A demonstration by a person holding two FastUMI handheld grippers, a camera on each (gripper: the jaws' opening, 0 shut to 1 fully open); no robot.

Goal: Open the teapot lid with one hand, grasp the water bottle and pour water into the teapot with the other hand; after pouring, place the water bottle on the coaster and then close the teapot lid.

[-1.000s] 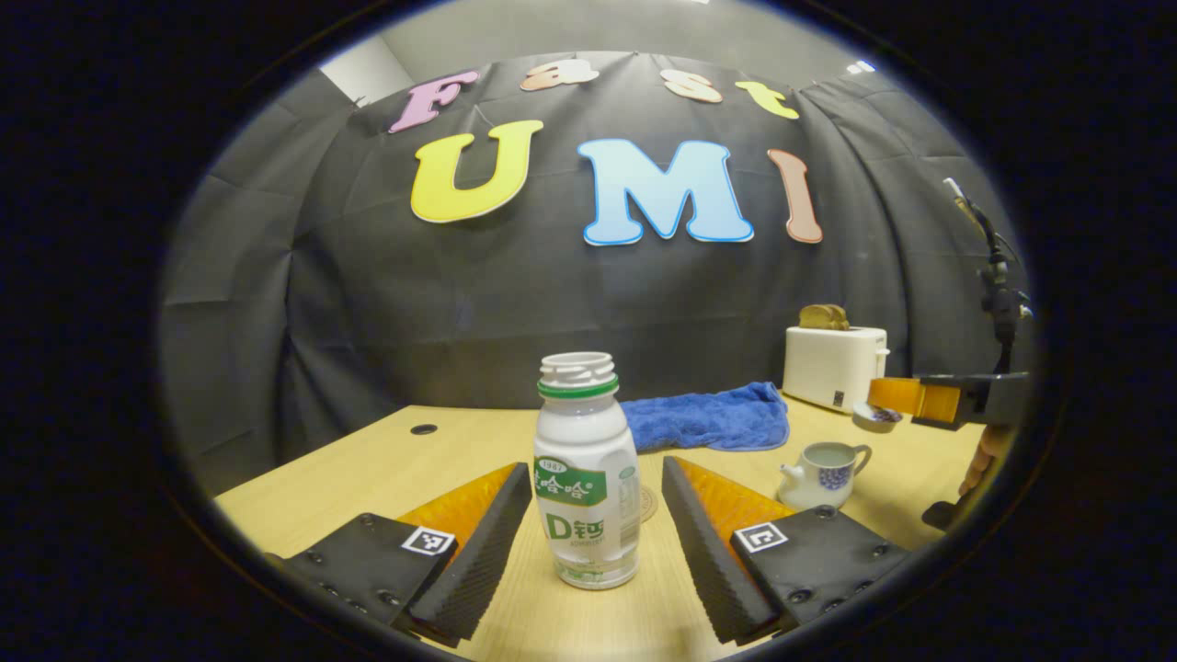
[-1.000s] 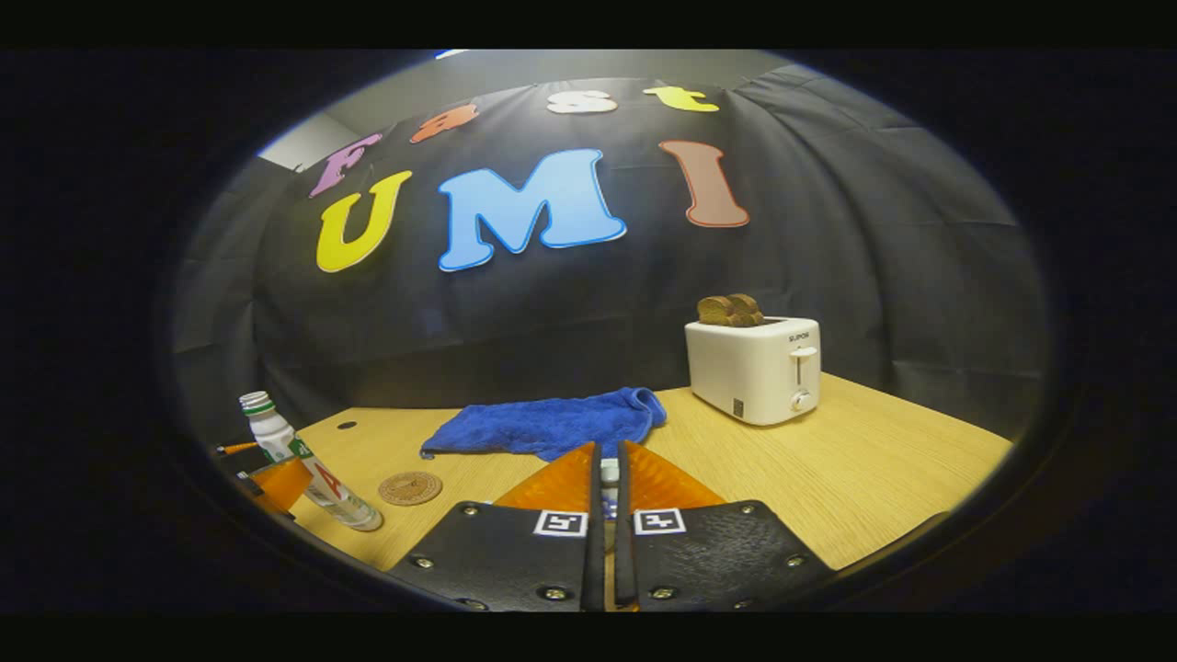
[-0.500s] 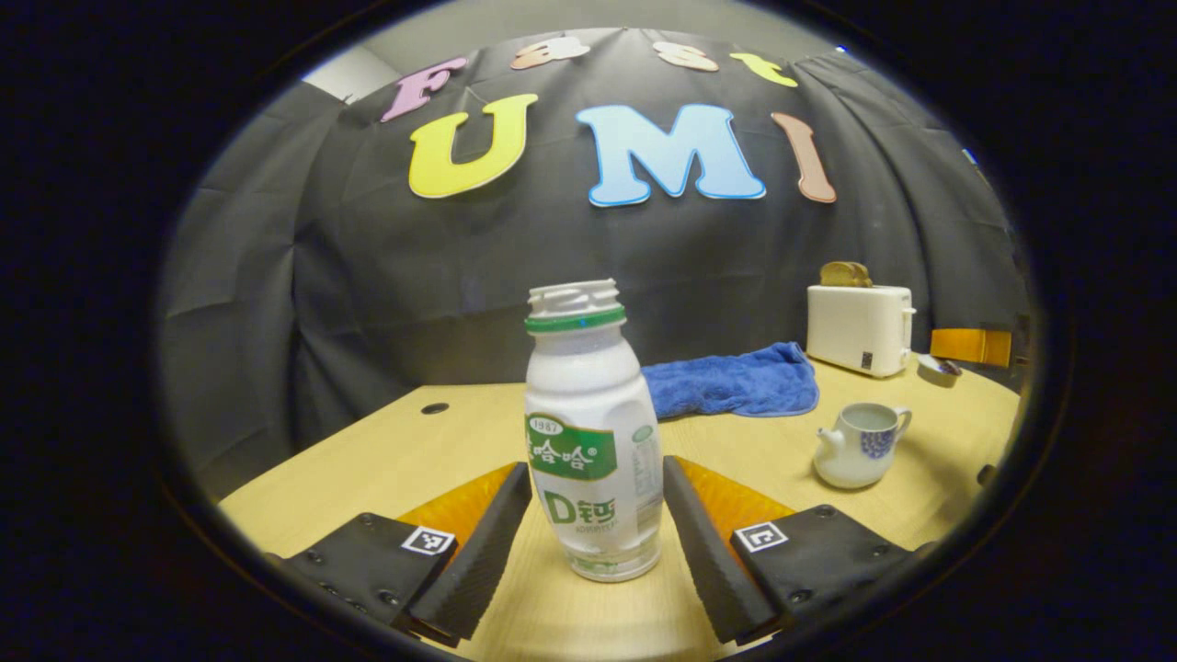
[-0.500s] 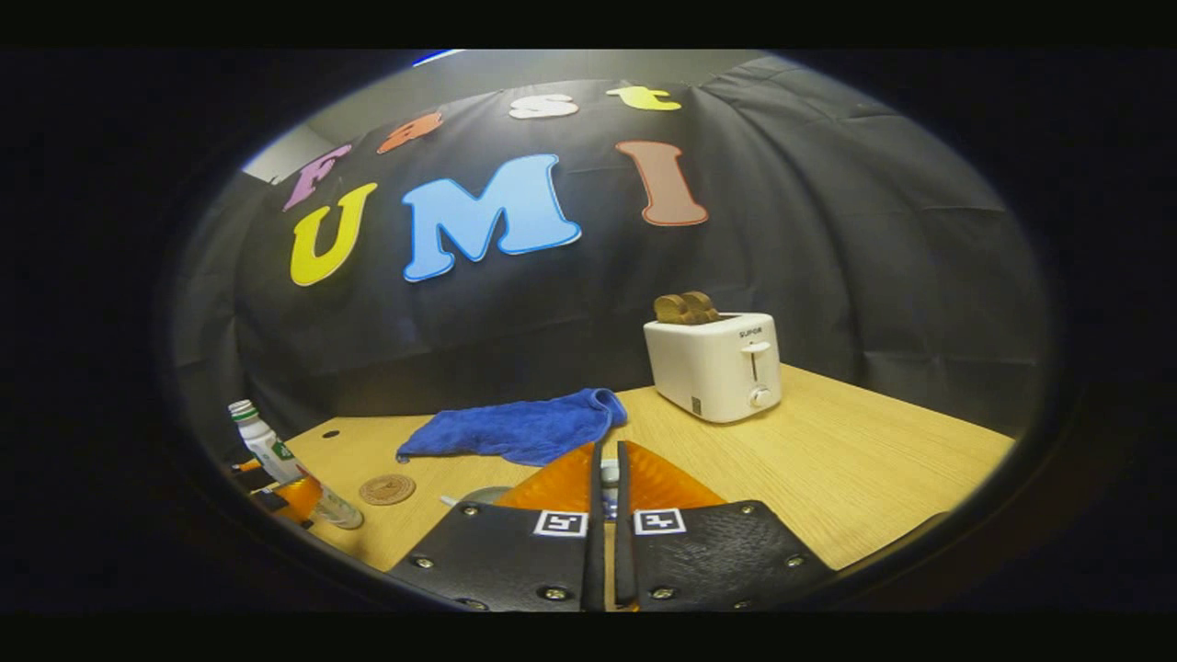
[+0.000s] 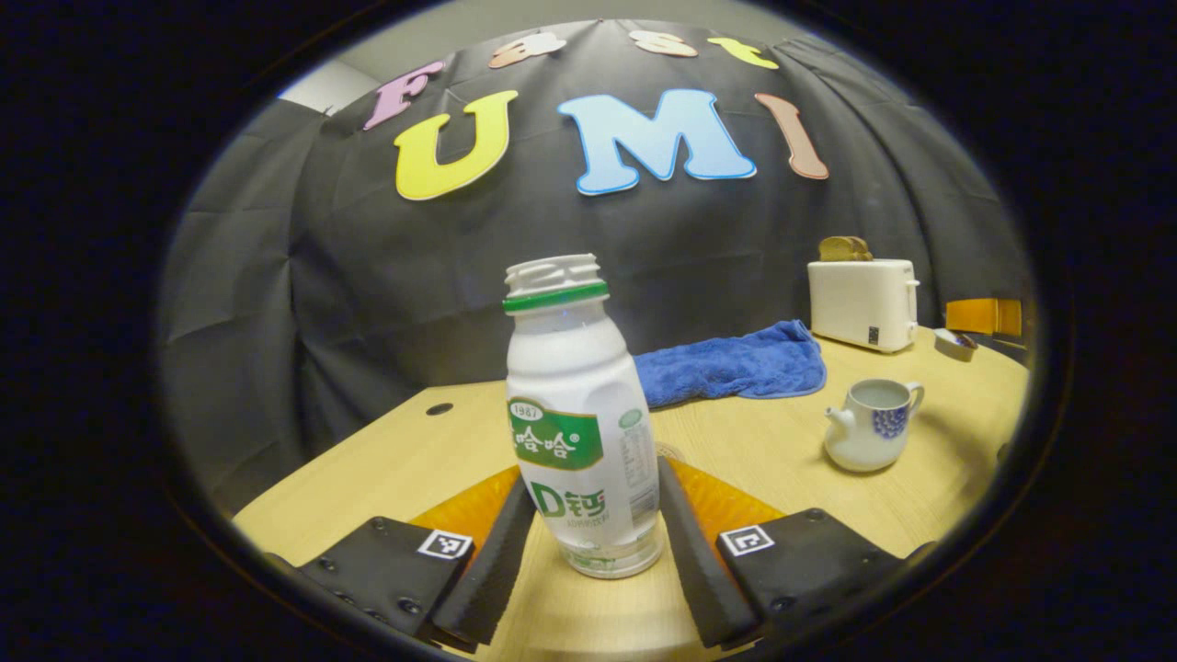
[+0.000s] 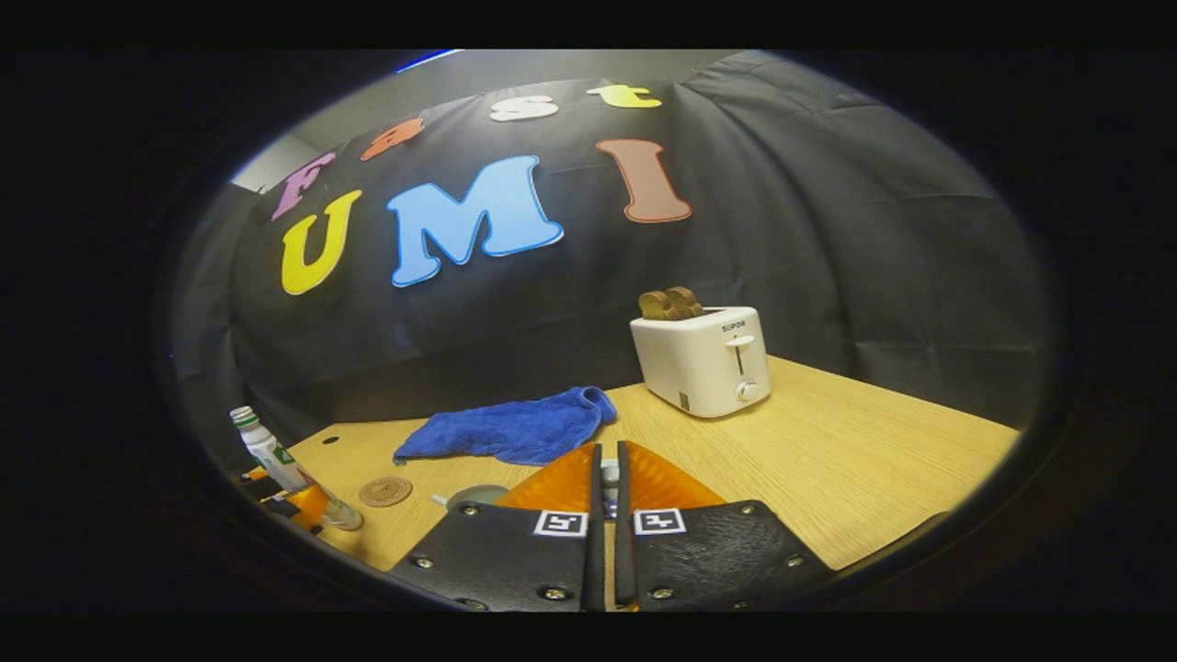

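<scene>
Two grippers work over a pale wooden table (image 5: 386,460), the biggest thing here, with a blue towel (image 5: 731,368) bunched at its far side and a white toaster (image 5: 862,302) holding brown bread at the far right. In the left gripper view, the left gripper (image 5: 593,542) has its fingers drawn in against both sides of the water bottle (image 5: 579,432), which is uncapped and leans a little, its base at the table's near edge. Right of the bottle, well apart from it, the small white teapot (image 5: 869,432) stands with its top uncovered. In the right gripper view, the right gripper (image 6: 606,478) is nearly closed, pinching the small white teapot lid (image 6: 609,473) between its fingers. A round brown coaster (image 6: 385,491) lies on the table at the left, between the bottle and the teapot's rim.
</scene>
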